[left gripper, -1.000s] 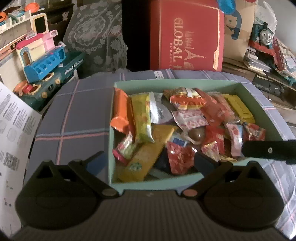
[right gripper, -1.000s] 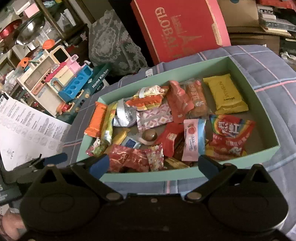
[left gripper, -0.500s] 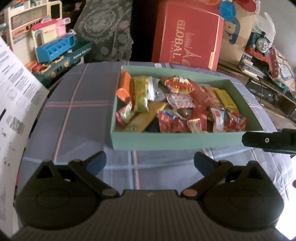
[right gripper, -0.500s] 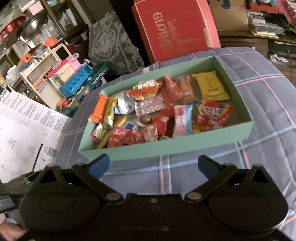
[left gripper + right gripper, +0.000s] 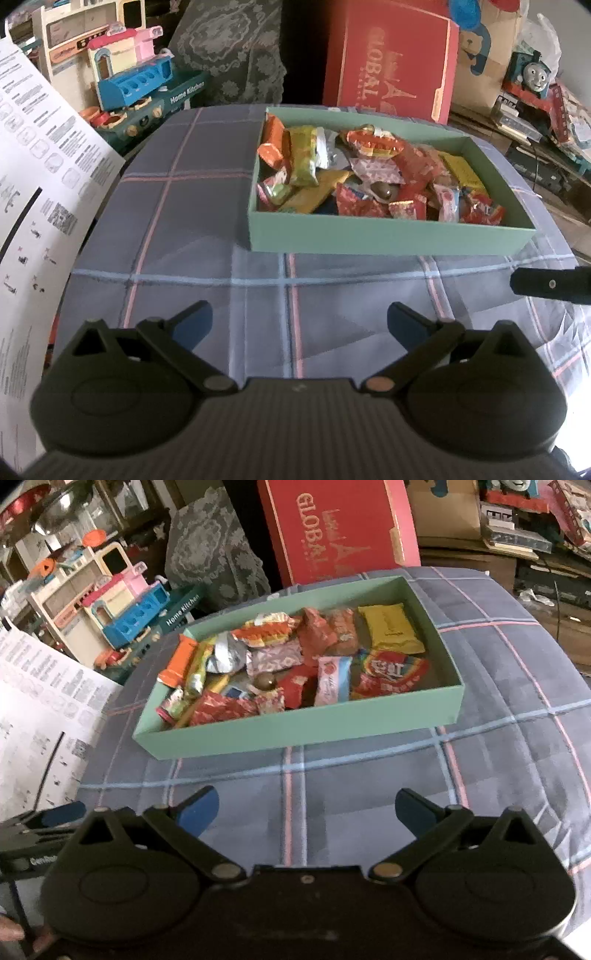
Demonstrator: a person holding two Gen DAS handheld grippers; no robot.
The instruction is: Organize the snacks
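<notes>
snacks [image 5: 295, 664] heaped in green box [image 5: 295, 734], mixed wrappers, maybe foil; l gripper [image 5: 299, 325] & r gripper [image 5: 306, 808] fingers wide, empty

Plaid cloth [image 5: 207, 229], grey-blue with pink and pale-blue lines, covers the near surface. Printed white sheet [image 5: 40, 177] at the left edge. Toy kitchen set [image 5: 136, 88] far left. Grey lace fabric [image 5: 236, 48] beside it. Red "GLOBAL" box [image 5: 391, 62] upright, far centre. Blue toy train [image 5: 535, 74] far right
</notes>
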